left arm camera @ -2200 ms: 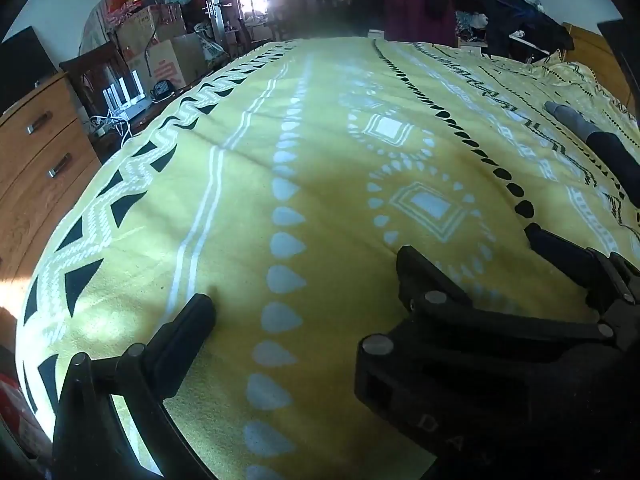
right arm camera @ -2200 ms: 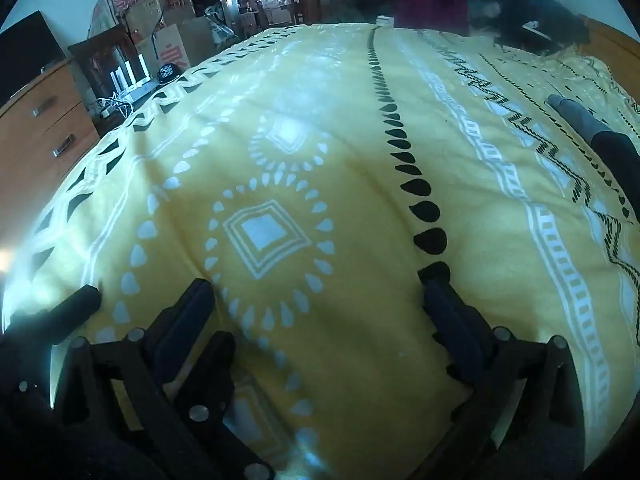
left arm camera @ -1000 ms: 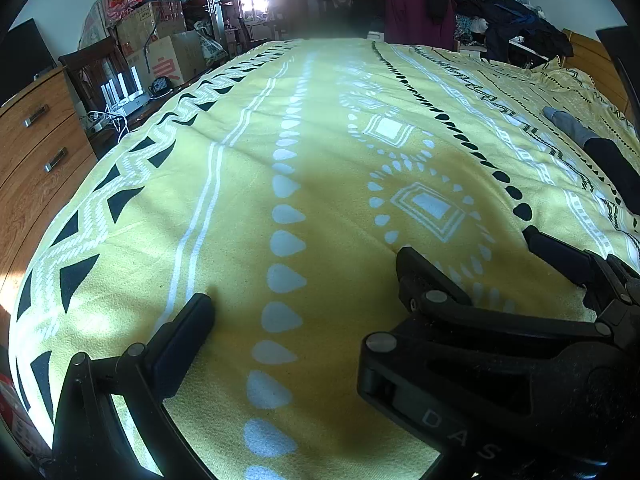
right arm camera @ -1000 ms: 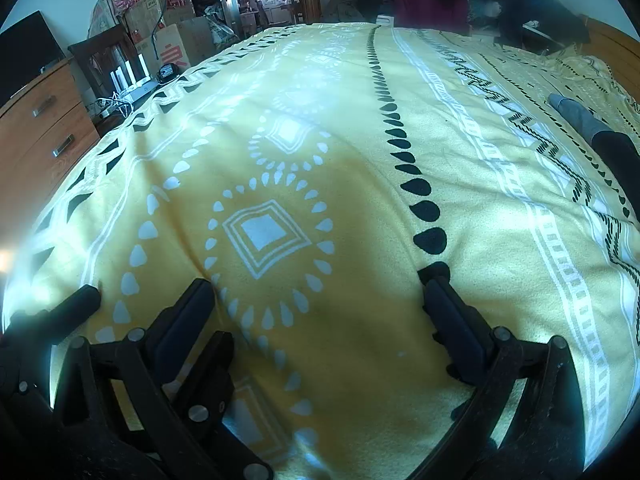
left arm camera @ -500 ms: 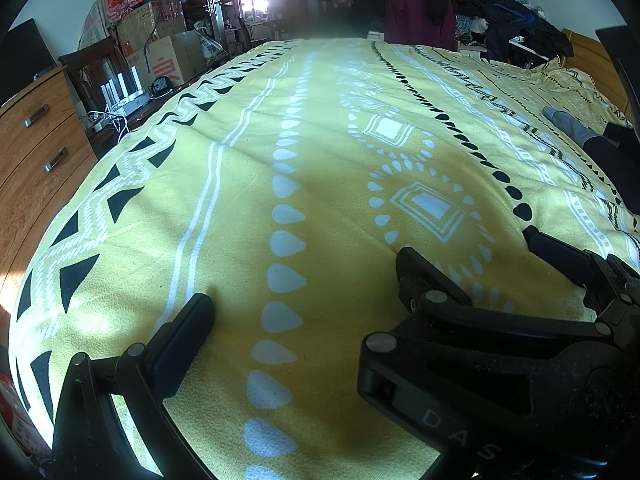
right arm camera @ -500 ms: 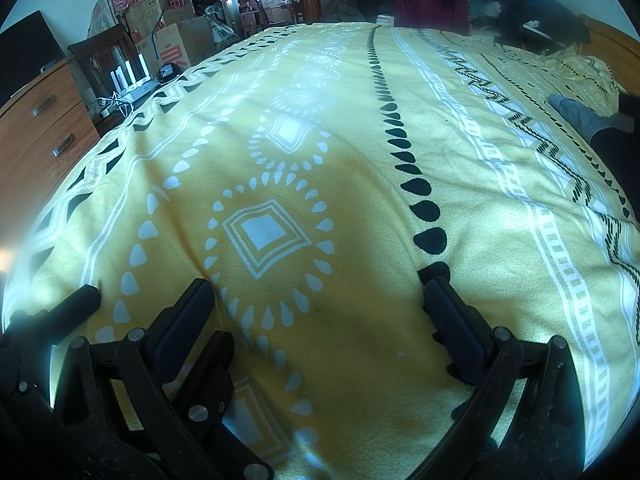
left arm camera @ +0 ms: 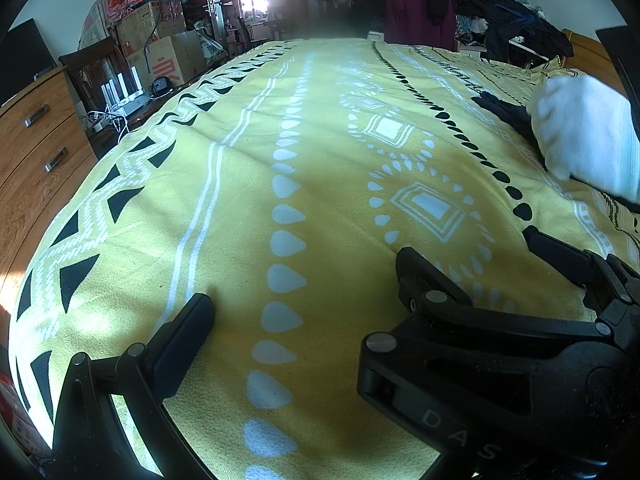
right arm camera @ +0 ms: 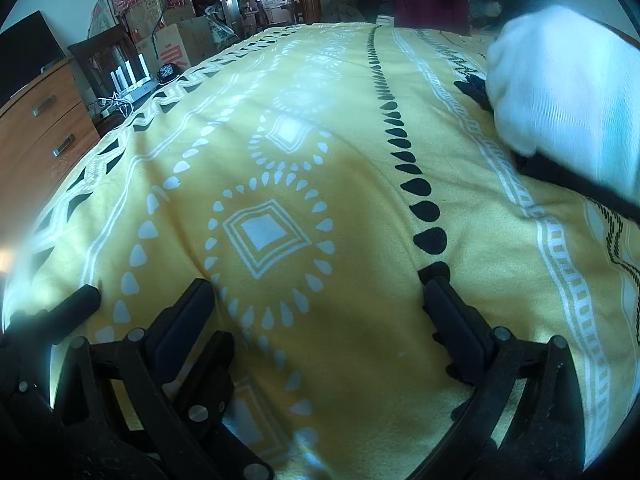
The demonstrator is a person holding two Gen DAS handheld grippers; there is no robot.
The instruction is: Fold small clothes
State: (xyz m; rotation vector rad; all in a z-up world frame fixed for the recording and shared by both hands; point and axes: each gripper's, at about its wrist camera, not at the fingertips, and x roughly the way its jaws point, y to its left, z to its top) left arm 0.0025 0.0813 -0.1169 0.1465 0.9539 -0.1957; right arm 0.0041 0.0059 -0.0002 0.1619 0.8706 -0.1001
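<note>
White cloth [right arm camera: 560, 100], blurred at upper right, likely soft and limp, best pinched at an edge; left gripper [left arm camera: 304, 280] and right gripper [right arm camera: 320, 300] spread, empty.

Cluttered home bedroom (yellow bedspread [left arm camera: 248, 216], wooden dresser [left arm camera: 36, 140])

The bed [left arm camera: 248, 184] is covered by a yellow blanket [right arm camera: 352, 184] printed with white diamond medallions ringed by teardrops, white stripes, a line of black teardrops and black zigzag bands along the left edge. Sunlight falls on its near left corner. On the blanket at the far right lies a dark garment [left arm camera: 502, 110], partly hidden behind a blurred white cloth [left arm camera: 584, 140] that sits over it. Both pairs of black tongs rest low on the blanket near its front edge, jaws spread apart.
</note>
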